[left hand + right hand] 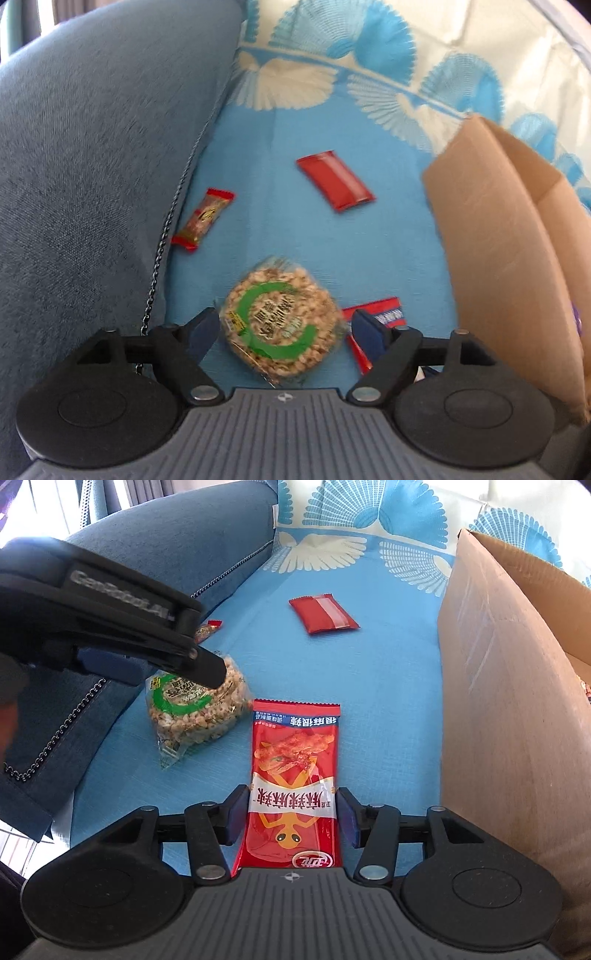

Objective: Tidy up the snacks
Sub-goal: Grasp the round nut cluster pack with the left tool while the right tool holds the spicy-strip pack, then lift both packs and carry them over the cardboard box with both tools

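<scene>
A round puffed-grain cake in a clear wrapper with a green ring (pixel 281 320) lies on the blue sofa cover, between the open fingers of my left gripper (pixel 286 332); it also shows in the right wrist view (pixel 192 709) under the left gripper (pixel 207 672). A long red spicy-snack packet (pixel 293 782) lies between the open fingers of my right gripper (pixel 291 818), not pinched; its corner shows in the left wrist view (pixel 373 317). A red pouch (pixel 335 180) (pixel 322 613) and a small red bar (pixel 203 218) (pixel 207 628) lie farther off.
An open cardboard box (pixel 509 686) (pixel 506 236) stands on the right of the seat. A dark blue sofa arm cushion with a chain trim (pixel 92 166) (pixel 162 554) rises on the left. A fan-patterned blue and cream backrest (pixel 369 528) is behind.
</scene>
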Demonstrator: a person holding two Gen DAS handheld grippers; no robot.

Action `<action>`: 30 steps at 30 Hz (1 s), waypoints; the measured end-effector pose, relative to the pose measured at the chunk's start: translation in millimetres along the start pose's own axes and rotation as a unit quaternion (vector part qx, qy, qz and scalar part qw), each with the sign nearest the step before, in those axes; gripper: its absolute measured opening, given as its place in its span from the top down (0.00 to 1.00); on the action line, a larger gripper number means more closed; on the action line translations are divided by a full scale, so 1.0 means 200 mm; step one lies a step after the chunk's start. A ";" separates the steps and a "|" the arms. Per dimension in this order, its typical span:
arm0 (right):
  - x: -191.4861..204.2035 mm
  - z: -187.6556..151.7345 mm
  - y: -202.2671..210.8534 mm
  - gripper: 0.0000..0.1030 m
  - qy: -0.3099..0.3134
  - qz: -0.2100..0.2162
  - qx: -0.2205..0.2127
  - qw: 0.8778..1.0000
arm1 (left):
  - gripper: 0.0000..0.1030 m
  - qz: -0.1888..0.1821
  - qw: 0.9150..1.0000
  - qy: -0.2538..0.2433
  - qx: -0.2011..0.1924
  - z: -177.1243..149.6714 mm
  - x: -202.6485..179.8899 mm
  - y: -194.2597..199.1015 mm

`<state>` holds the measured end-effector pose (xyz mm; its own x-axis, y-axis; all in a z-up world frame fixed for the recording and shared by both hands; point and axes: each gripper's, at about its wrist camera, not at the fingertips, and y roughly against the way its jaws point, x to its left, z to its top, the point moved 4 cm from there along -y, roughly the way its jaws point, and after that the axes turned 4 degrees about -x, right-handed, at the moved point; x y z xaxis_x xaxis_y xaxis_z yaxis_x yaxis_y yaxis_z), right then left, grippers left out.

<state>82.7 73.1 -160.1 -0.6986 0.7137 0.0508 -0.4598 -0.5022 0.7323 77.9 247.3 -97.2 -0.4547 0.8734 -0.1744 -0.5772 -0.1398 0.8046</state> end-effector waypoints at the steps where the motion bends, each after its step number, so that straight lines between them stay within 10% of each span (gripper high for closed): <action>1: 0.00 0.00 0.00 0.48 -0.001 0.000 -0.001 1.000 | 0.17 -0.001 1.000 0.014 0.007 0.01 0.01 -0.02; 14: -0.01 0.01 -0.03 0.40 0.007 -0.011 -0.002 1.000 | 0.08 0.048 0.995 0.061 0.060 0.03 0.01 -0.22; 30: -0.01 0.01 -0.02 0.52 0.024 -0.024 -0.021 0.999 | 0.15 0.055 0.997 0.042 0.033 0.04 0.00 -0.20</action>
<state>86.2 74.6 -161.5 -0.7001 0.7139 -0.0168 -0.5158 -0.4893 0.7032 104.9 256.8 -124.7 -0.5700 0.8116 -0.1283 -0.4758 -0.1987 0.8568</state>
